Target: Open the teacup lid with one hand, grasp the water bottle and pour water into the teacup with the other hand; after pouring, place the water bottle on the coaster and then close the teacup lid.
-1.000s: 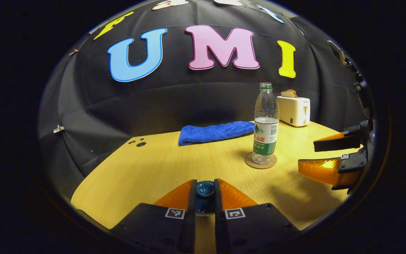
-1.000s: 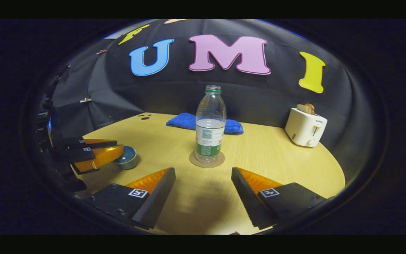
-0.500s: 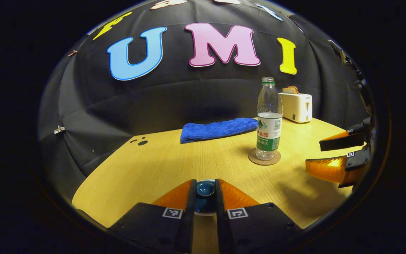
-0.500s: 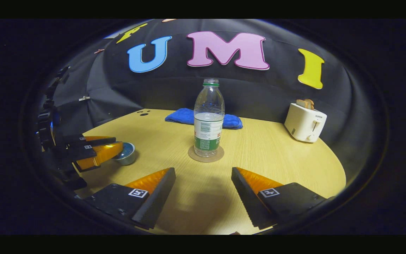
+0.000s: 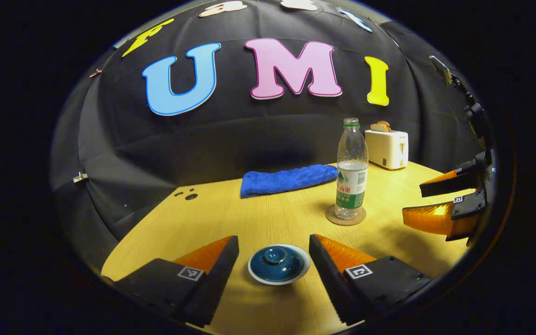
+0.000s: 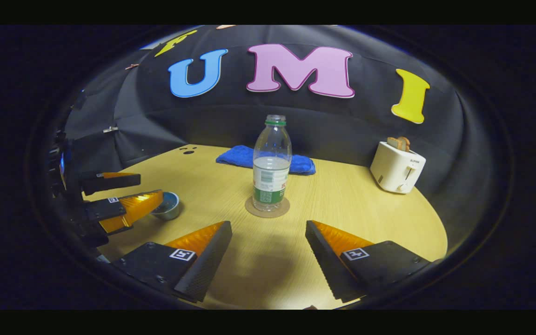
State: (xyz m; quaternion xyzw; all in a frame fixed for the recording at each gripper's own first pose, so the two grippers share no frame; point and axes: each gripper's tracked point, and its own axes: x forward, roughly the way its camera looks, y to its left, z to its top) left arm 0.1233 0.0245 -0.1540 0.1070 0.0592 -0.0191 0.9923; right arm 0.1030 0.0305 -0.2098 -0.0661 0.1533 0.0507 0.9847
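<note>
Now: lid on cup, bottle on coaster, both grippers spread and holding nothing

Left gripper (image 5: 273,246) has its jaws wide apart, one either side of the cup (image 5: 279,264), not touching it. Lid (image 5: 277,261) sits on the cup, dark blue with a round knob, pale rim around it. Cup stands on the table (image 5: 231,218) just ahead of the left fingers.

Bottle (image 5: 351,168) stands upright on the coaster (image 5: 345,215), ahead and to the right of the cup, well apart from it. No cap visible, partly filled with water.

Right gripper (image 6: 268,232) also wide open, nothing between its fingers, aimed at the bottle (image 6: 271,164) on its coaster (image 6: 267,207) but clear of it. It shows at the right edge in the left gripper view (image 5: 428,202), jaws parted.

In the right gripper view the left gripper (image 6: 149,187) sits at the left edge, fingers parted, the cup (image 6: 166,205) just beyond its lower finger.

Blue towel (image 5: 288,179) lies at the back of the table by the wall. Toaster (image 5: 386,148) with bread in it stands behind the bottle at far right
</note>
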